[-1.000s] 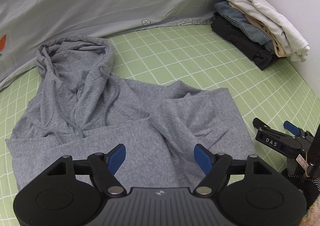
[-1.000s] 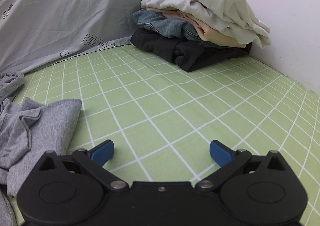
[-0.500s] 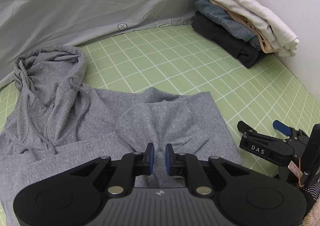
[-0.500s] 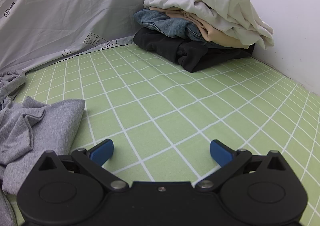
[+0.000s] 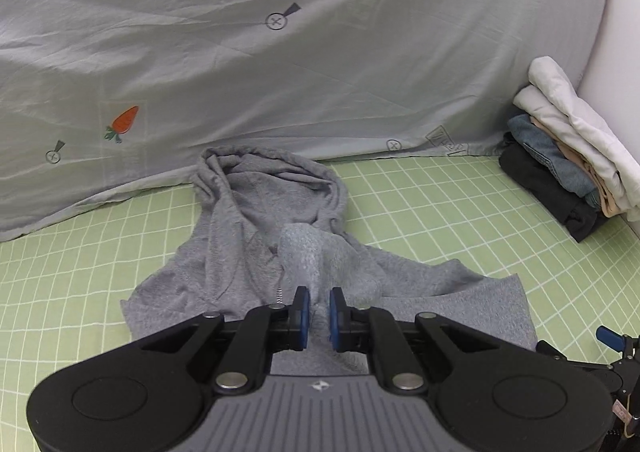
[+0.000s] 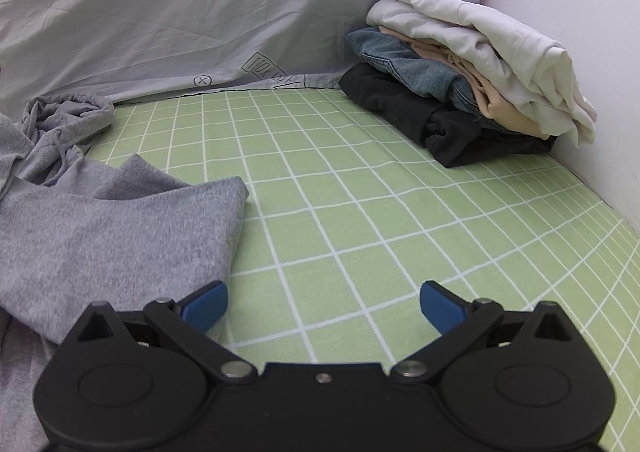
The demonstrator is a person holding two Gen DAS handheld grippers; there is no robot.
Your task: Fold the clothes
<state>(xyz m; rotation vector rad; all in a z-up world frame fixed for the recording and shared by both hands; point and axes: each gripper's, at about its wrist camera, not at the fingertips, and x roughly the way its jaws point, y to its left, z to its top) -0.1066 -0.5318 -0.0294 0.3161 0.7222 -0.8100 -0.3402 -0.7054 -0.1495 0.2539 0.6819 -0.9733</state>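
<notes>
Since a second ago the left gripper (image 5: 318,312) has clamped its blue pads onto a fold of the grey hoodie (image 5: 280,220) and lifted it, so a strip of grey cloth, seemingly a sleeve, rises from the jaws toward the hood; before, those jaws stood wide over flat fabric. The view has swung too, and the grey printed sheet (image 5: 304,52) with its carrot motifs fills far more of the far side.

The hoodie lies on the green checked bed cover (image 5: 432,220), hood at the far end against the sheet, body spread near the gripper, its hem reaching to the right. In the right wrist view the garment's edge (image 6: 132,220) lies at the left, just beside the left pad.

The right gripper (image 6: 322,306) is spread wide with nothing between its pads, hovering over bare green cover; part of it shows at the near right of the left view (image 5: 612,340).

A stack of folded clothes (image 6: 472,80), black at the bottom, then denim, beige and white, sits in the far right corner against the wall (image 6: 580,4).
</notes>
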